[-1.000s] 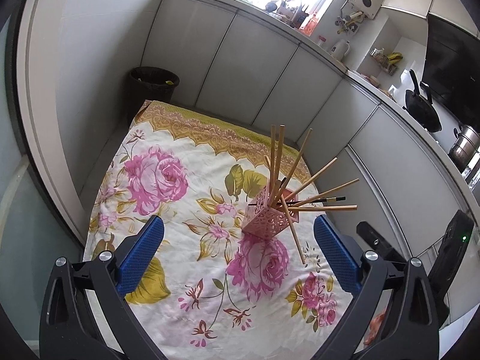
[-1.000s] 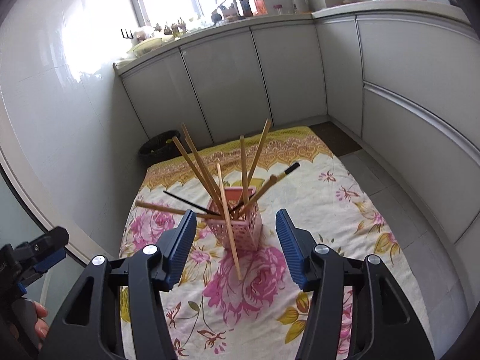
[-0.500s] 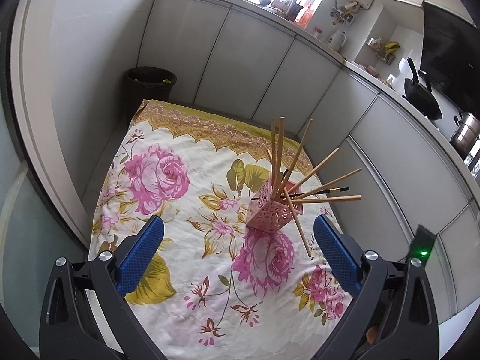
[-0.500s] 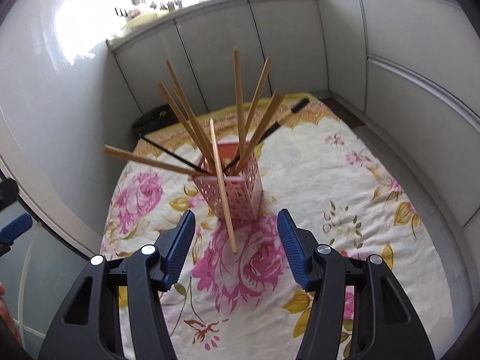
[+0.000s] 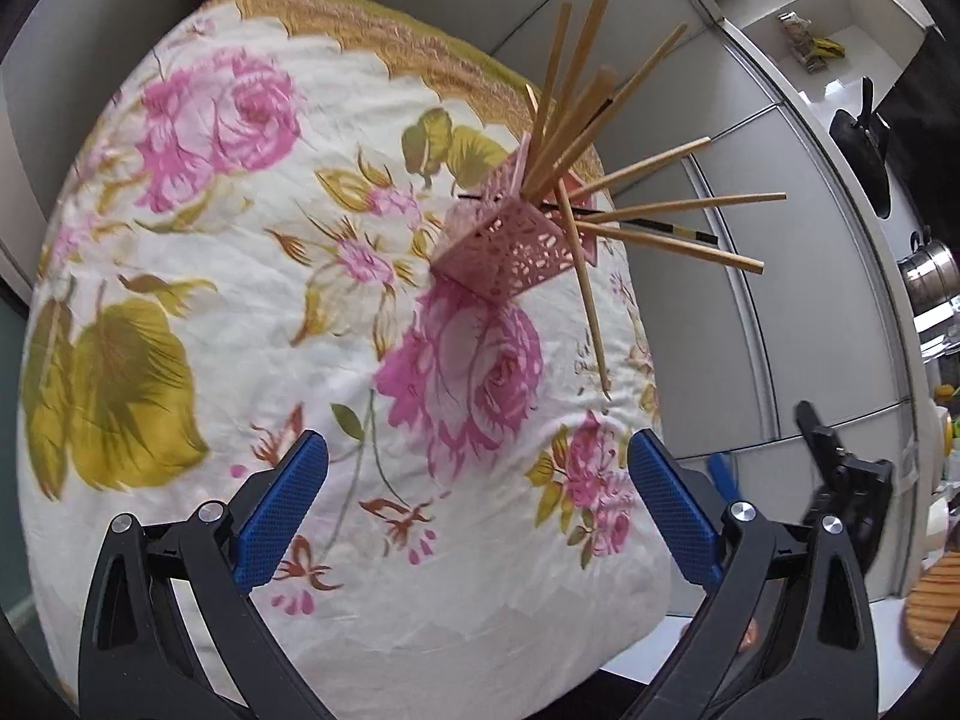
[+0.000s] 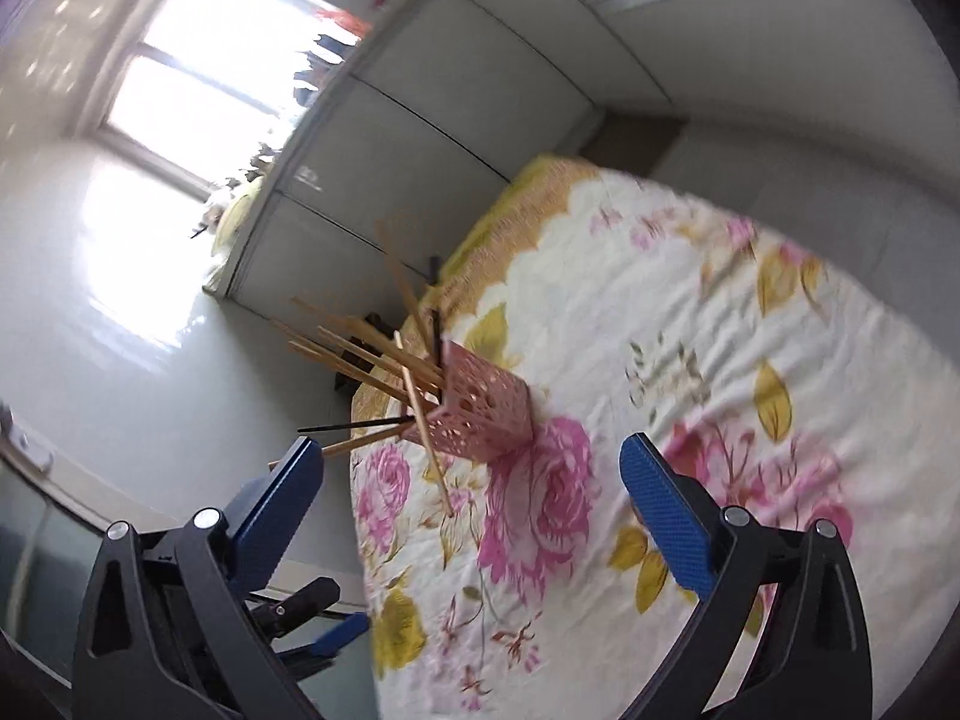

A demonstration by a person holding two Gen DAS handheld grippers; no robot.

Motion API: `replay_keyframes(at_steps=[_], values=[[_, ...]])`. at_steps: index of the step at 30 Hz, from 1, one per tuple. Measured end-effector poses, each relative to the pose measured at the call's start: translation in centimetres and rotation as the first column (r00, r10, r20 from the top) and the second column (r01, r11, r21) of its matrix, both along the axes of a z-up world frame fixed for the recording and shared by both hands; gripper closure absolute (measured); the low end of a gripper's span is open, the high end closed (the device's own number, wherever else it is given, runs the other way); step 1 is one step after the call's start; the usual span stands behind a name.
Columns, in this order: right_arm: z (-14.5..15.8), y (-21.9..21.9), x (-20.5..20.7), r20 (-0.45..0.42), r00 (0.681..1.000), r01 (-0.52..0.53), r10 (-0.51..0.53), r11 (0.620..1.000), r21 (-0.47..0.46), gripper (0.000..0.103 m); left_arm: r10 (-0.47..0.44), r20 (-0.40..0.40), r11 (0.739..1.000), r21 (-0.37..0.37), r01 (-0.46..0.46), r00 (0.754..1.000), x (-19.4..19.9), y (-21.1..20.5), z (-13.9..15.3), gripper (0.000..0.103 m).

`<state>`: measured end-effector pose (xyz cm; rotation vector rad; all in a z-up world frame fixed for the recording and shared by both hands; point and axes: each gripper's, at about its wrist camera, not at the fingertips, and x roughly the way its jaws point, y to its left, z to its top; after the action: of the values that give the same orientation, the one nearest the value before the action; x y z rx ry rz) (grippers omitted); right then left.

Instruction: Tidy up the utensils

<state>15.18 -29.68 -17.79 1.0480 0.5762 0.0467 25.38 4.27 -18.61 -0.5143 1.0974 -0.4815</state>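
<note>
We see a pink perforated holder (image 5: 510, 252) upright mid-cloth, wooden chopsticks (image 5: 672, 204) fanning out, one leaning against its outside.

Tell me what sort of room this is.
Most likely a home kitchen: a black wok and a steel pot sit on the counter over pale cabinet doors. A pink holder of chopsticks stands on a floral cloth.

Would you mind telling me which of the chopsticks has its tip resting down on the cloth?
The light wooden chopstick leaning against the pink holder's outside, tip on the floral cloth; the others stand inside, fanning upward or sideways.
</note>
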Motion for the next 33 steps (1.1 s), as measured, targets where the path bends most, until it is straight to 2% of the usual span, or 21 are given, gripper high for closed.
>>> replay_keyframes(at_steps=[3,6,10,13,14,15,16,18,19,20,21,22,23,24,25,28,29,30,33], values=[[-4.1,-2.2,0.1,-0.110,0.994,0.038,-0.018,0.982,0.187,0.007,-0.010,-0.049,0.995,-0.096,0.005,0.999,0.5,-0.7,-1.1,0.007],[-7.2,-3.9,0.0,-0.172,0.985,0.070,-0.005,0.924,0.375,0.007,-0.006,-0.115,0.985,-0.171,-0.014,0.993,1.2,-1.3,-2.6,0.007],[-8.5,-5.3,-0.6,-0.205,0.978,0.111,-0.022,0.895,0.433,0.007,0.026,-0.225,0.966,-0.245,-0.082,0.974,2.0,-1.3,-5.3,0.007],[-9.8,-6.4,-1.3,-0.247,0.968,0.174,-0.049,0.838,0.517,0.007,0.054,-0.330,0.921,-0.348,-0.174,0.942,2.0,-0.3,-7.6,0.007],[-10.1,-7.0,-1.8,-0.289,0.954,0.220,-0.076,0.835,0.505,0.007,0.070,-0.359,0.903,-0.373,-0.212,0.931,2.0,0.2,-8.3,0.007],[-10.2,-7.6,-2.4,-0.341,0.933,0.271,-0.112,0.843,0.464,0.007,0.091,-0.373,0.897,-0.372,-0.239,0.923,1.9,0.5,-8.7,0.007],[-9.8,-8.2,-3.0,-0.408,0.897,0.333,-0.169,0.865,0.375,0.007,0.122,-0.364,0.905,-0.341,-0.253,0.924,1.9,0.9,-8.6,0.007],[-8.4,-9.3,-3.4,-0.461,0.849,0.382,-0.260,0.904,0.194,0.007,0.198,-0.268,0.950,-0.185,-0.252,0.943,1.8,1.3,-7.2,0.007],[-7.5,-9.6,-3.1,-0.491,0.823,0.373,-0.285,0.923,0.090,0.007,0.247,-0.198,0.961,-0.071,-0.266,0.949,1.7,1.4,-6.2,0.007],[-6.8,-9.7,-2.6,-0.506,0.808,0.350,-0.301,0.937,0.002,0.007,0.296,-0.097,0.955,0.060,-0.292,0.950,1.4,1.4,-5.0,0.007],[-6.1,-9.7,-1.8,-0.516,0.797,0.302,-0.313,0.947,-0.108,0.007,0.315,-0.015,0.939,0.153,-0.310,0.949,1.2,1.3,-4.1,0.007],[-5.6,-9.4,-1.0,-0.519,0.786,0.247,-0.336,0.940,-0.234,0.007,0.322,0.062,0.913,0.245,-0.327,0.945,0.9,1.1,-3.2,0.007],[-5.4,-8.9,-0.3,-0.516,0.776,0.200,-0.363,0.917,-0.344,0.007,0.321,0.108,0.896,0.287,-0.339,0.941,0.7,0.9,-2.7,0.007],[-5.6,-8.8,0.2,-0.514,0.766,0.168,-0.387,0.892,-0.420,0.007,0.315,0.145,0.887,0.308,-0.345,0.938,0.5,0.8,-2.3,0.007],[-6.2,-8.6,0.6,-0.513,0.763,0.147,-0.394,0.878,-0.455,0.007,0.305,0.157,0.888,0.311,-0.340,0.940,0.4,0.8,-2.0,0.007],[-8.6,-8.7,2.1,-0.550,0.762,0.096,-0.341,0.900,-0.424,0.006,0.291,0.150,0.898,0.298,-0.324,0.945,0.3,1.4,-1.8,0.007],[-8.9,-8.7,2.4,-0.544,0.764,0.079,-0.347,0.887,-0.456,0.006,0.287,0.149,0.900,0.296,-0.320,0.946,0.4,1.6,-1.8,0.007],[-8.8,-8.4,2.8,-0.511,0.790,0.069,-0.338,0.878,-0.474,0.006,0.281,0.148,0.903,0.294,-0.314,0.948,0.4,1.8,-1.8,0.007],[-8.6,-7.8,5.1,-0.460,0.844,-0.010,-0.276,0.849,-0.528,0.006,0.282,0.147,0.908,0.280,-0.313,0.948,0.4,2.4,-1.5,0.007]])
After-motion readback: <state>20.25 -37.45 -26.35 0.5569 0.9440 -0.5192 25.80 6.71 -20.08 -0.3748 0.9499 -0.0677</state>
